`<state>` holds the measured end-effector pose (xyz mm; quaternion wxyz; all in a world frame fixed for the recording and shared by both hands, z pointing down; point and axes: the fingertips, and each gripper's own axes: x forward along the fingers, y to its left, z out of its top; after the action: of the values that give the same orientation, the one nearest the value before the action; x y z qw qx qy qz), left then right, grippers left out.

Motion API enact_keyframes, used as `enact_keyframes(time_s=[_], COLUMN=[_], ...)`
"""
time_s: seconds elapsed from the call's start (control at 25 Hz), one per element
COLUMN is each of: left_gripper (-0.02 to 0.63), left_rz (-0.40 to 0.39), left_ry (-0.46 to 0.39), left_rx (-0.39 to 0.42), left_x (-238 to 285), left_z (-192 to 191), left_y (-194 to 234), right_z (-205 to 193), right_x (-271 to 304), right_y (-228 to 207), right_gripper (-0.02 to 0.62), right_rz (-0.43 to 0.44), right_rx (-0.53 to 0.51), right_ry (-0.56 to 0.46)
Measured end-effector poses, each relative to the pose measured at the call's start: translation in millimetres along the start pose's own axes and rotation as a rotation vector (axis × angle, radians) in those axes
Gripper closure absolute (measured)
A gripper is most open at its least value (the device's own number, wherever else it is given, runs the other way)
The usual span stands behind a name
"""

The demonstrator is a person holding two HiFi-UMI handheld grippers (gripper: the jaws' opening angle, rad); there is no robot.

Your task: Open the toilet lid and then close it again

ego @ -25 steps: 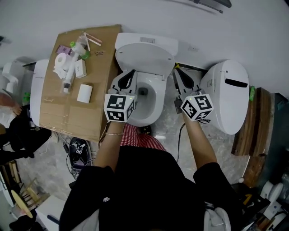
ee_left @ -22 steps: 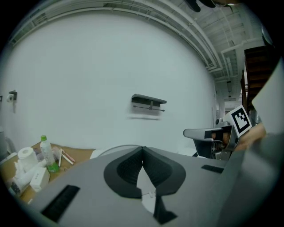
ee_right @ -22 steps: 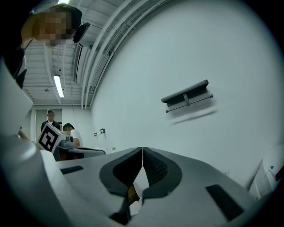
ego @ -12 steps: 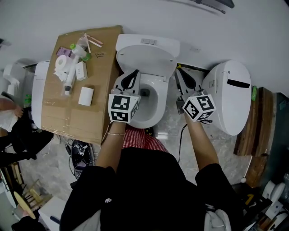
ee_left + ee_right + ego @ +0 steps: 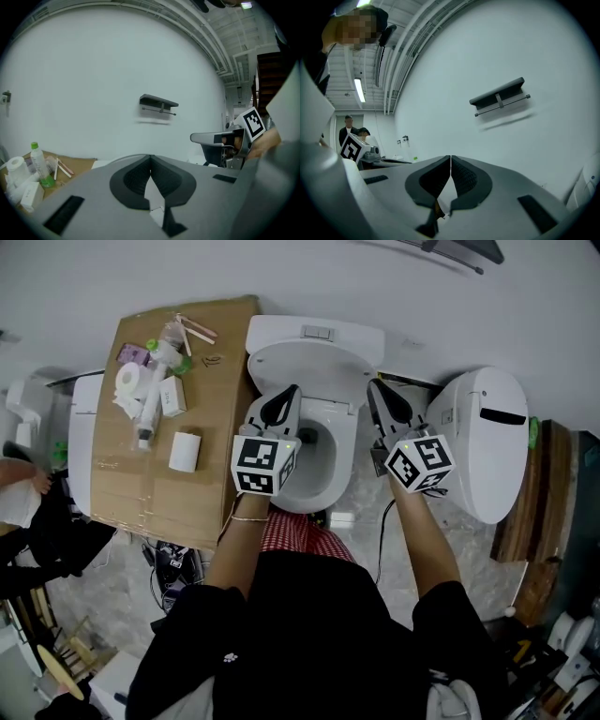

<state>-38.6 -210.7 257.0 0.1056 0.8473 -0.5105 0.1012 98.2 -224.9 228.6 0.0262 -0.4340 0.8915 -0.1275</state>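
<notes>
Shift: left gripper (image 5: 292, 394) and right gripper (image 5: 375, 388) closer to raised white plastic toilet lid (image 5: 314, 367).
Jaws: both pairs pressed together, empty.
Progress: opened, not yet closed.

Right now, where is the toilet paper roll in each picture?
Head view: toilet paper roll on the cardboard, upper left.
Left gripper view: far lower left edge.
Right gripper view: not in it.
Shared landmark: the grey wall shelf, seen in all three.
</notes>
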Motion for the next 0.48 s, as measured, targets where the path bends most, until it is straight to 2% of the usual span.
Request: enact_keyframes(time_s=[0.48], left_gripper=[0.601], left_rz=[-0.051], left_ry=[0.025], left_rx=[0.018], left_x=[38.9], left_z=[-3.0], left_y=[23.0], right_z=[-9.9], right_x=[43.9], right_y=[-18.2], right_gripper=[0.575], right_rz=[-0.026], right_rx=[-0.013], right_ry=[0.05])
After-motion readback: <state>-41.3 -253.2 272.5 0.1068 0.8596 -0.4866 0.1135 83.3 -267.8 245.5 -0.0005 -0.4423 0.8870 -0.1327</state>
